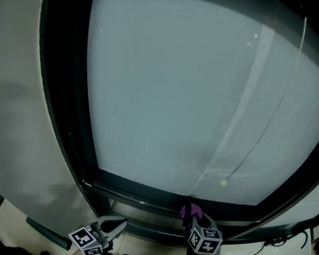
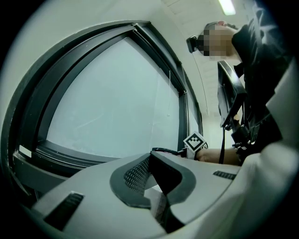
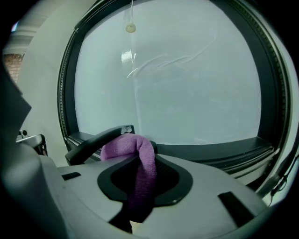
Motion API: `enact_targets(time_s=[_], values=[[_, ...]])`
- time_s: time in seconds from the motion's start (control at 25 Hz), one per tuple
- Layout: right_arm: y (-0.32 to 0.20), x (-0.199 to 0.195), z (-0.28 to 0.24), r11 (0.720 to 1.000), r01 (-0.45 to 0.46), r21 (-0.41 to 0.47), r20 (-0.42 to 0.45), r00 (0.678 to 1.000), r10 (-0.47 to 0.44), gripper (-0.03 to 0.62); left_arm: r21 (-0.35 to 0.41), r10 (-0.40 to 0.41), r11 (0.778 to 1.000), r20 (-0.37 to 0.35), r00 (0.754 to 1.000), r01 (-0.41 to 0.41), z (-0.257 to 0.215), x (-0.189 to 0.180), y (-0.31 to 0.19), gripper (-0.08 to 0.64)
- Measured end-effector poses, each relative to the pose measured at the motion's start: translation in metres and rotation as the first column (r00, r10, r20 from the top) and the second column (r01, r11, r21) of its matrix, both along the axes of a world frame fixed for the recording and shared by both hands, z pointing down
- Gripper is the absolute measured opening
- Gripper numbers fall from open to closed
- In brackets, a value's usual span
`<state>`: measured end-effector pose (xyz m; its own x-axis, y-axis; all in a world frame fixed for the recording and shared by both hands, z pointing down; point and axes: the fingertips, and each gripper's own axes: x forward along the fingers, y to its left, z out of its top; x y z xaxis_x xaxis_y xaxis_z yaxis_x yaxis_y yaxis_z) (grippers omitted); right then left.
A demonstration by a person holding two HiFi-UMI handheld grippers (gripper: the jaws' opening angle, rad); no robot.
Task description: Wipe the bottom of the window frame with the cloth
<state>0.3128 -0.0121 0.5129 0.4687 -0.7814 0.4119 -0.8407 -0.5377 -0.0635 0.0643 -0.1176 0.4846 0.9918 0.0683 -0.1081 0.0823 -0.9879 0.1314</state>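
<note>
Found fingers of right gripper [image 3: 140,150] clamped on purple cloth [image 3: 142,168], with a fold bulging above the tips (rest trailing down between the pads). Found fingers of left gripper [image 2: 150,156] closed tip to tip, holding nothing. Observed both grippers low in head view, pointing up at the window, left one apart from right. Located cloth at bottom of window frame [image 1: 144,196], beside dark handle [image 3: 96,140]; cannot confirm contact with rail. Noted frosted pane [image 1: 195,88] beyond, with cord bead [image 1: 223,182] against it. Noted gripper bodies cut off at lower edge of head view.
</note>
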Motion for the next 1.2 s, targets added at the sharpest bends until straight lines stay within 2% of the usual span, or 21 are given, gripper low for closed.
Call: enact_targets(time_s=[0.16,0.32,0.56,0.76,1.04,1.2], values=[[0.012,0.017,-0.003,0.998,-0.067,0.008,0.016,0.998,0.067,0.084,-0.011,0.005,1.000,-0.005,1.000,-0.005,-0.003,0.003,0.004,-0.005],[0.008,0.022,-0.006,0.999,-0.054,-0.004,0.024,0.998,0.054,0.084,-0.010,0.015,1.000,0.000,1.000,-0.015,-0.005,0.006,0.009,-0.005],[0.001,0.033,-0.015,0.995,-0.030,-0.098,-0.058,0.998,0.024,0.084,-0.008,-0.006,1.000,0.008,1.000,0.007,-0.001,0.000,0.005,-0.005],[0.008,0.040,-0.012,0.977,-0.051,-0.205,-0.166,0.986,0.016,0.085,-0.008,-0.011,1.000,0.007,1.000,0.011,0.003,0.000,0.005,-0.005],[0.026,0.064,-0.006,0.976,-0.104,-0.193,-0.149,0.986,0.075,0.086,-0.016,0.023,1.000,0.029,0.999,-0.023,0.008,0.018,0.018,-0.005],[0.036,0.073,-0.005,0.975,-0.105,-0.198,-0.145,0.986,0.077,0.086,-0.012,0.032,0.999,0.033,0.999,-0.032,0.009,0.030,0.023,-0.005]])
